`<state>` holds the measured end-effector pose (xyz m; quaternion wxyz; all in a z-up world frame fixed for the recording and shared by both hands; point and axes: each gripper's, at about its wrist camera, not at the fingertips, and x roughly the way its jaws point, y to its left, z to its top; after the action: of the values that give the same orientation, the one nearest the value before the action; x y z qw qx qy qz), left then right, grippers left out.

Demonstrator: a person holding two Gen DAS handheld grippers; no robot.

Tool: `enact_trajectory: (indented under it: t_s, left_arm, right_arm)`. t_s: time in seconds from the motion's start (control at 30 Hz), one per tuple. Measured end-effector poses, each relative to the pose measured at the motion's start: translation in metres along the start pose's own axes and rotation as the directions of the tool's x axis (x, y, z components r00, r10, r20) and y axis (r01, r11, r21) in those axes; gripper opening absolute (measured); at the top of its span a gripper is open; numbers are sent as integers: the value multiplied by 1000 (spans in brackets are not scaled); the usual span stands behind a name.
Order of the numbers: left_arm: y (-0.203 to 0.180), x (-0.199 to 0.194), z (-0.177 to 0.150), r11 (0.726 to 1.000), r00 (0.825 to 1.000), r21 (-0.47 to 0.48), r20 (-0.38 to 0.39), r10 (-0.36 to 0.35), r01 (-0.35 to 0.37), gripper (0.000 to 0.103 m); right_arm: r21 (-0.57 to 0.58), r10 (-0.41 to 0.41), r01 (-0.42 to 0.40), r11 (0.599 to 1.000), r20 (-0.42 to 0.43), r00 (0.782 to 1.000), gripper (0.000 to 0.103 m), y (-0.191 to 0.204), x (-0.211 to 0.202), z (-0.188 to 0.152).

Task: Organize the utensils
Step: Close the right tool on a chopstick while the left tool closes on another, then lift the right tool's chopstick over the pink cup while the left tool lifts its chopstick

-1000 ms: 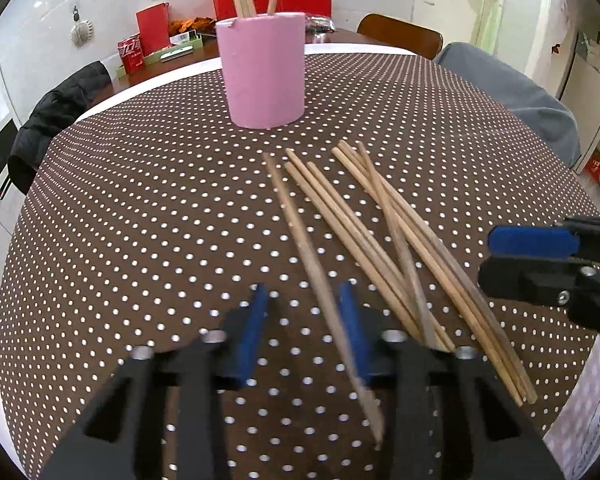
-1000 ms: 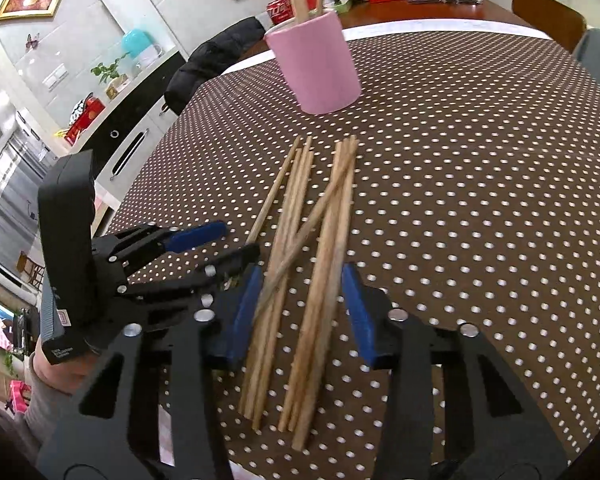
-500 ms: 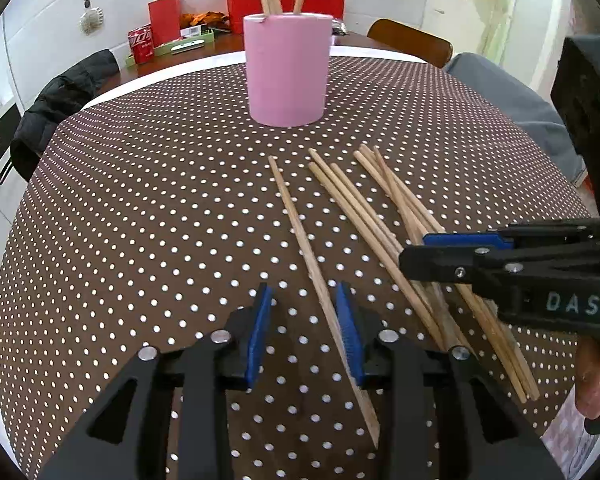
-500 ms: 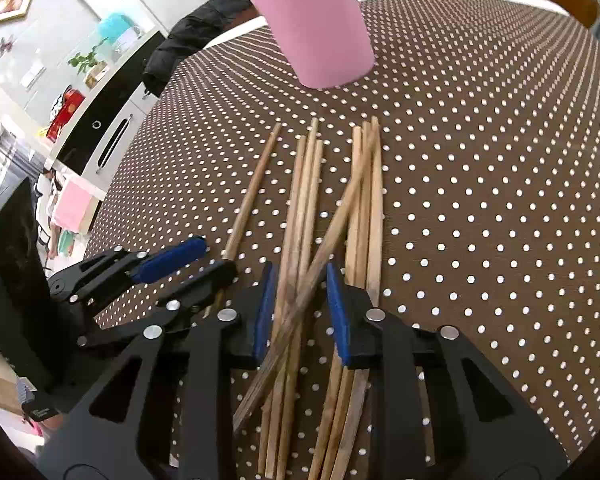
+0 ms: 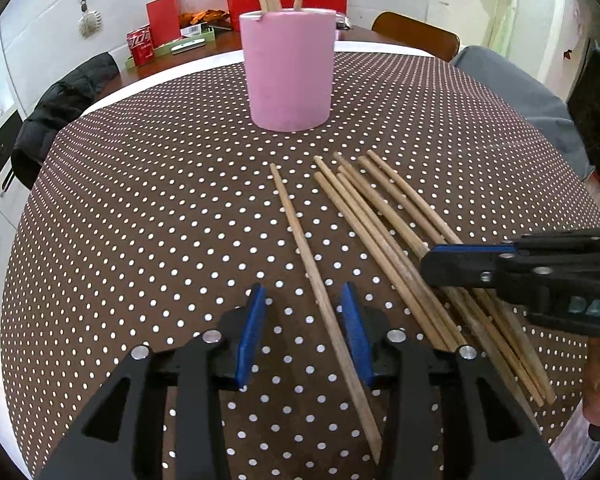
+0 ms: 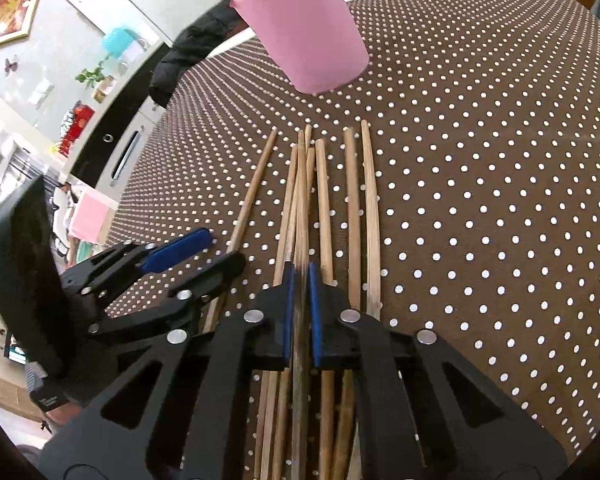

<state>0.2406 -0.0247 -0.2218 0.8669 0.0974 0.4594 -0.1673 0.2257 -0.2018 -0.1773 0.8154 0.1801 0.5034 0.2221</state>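
A pink cup (image 5: 288, 68) holding three chopsticks stands upright on the dotted brown tablecloth; it also shows in the right wrist view (image 6: 308, 28). Several wooden chopsticks (image 5: 384, 220) lie in a loose bundle in front of it. One single chopstick (image 5: 312, 268) lies apart to the left, running between the open jaws of my left gripper (image 5: 304, 332). My right gripper (image 6: 300, 304) is shut on one chopstick (image 6: 300, 200) of the bundle, low over the table. It also shows in the left wrist view (image 5: 500, 264), over the bundle.
The round table (image 5: 120, 220) has a white rim at the back. A black jacket (image 5: 56, 112) hangs on a chair at the left, a grey covered chair (image 5: 512, 84) stands at the right. Red boxes and a can (image 5: 140, 46) sit on a far counter.
My right gripper has lowered onto the bundle and closed on one chopstick. My left gripper has moved forward so the single chopstick lies between its jaws.
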Motion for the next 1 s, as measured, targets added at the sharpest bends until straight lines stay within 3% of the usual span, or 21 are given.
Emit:
enact_trajectory:
  t_s: [0.13, 0.3, 0.4, 0.5, 0.7, 0.77, 0.87, 1.0]
  left_arm:
    - [-4, 2, 2, 1000, 1000, 5, -3, 3, -3, 39]
    - [-7, 4, 6, 1000, 1000, 8, -6, 18, -18, 39]
    - [-8, 6, 10, 1000, 1000, 15, -10, 25, -24, 39]
    - [-10, 7, 10, 999, 999, 24, -17, 28, -27, 40]
    - [-10, 6, 11, 999, 999, 42, -48, 20, -18, 40]
    - [-9, 7, 13, 999, 998, 36, -55, -5, 7, 32]
    - [-7, 10, 19, 999, 998, 36, -62, -21, 23, 12]
    - [-7, 13, 22, 998, 997, 37, -62, -40, 42, 8]
  right_arm:
    - [-3, -15, 15, 1000, 34, 999, 7, -16, -26, -3]
    - [-18, -126, 126, 992, 40, 991, 7, -42, -42, 3]
    - [-69, -216, 215, 974, -13, 976, 8, -49, -29, 8]
    - [-99, -254, 250, 963, -30, 967, 8, -45, -28, 9]
    - [-207, -371, 358, 910, -28, 928, 8, -18, -20, 3]
    - [-210, -377, 363, 908, -30, 926, 8, -10, -15, 4]
    - [-200, -373, 357, 912, -45, 927, 8, -8, -9, 12]
    - [-241, -372, 352, 905, -41, 927, 8, -3, 3, 26]
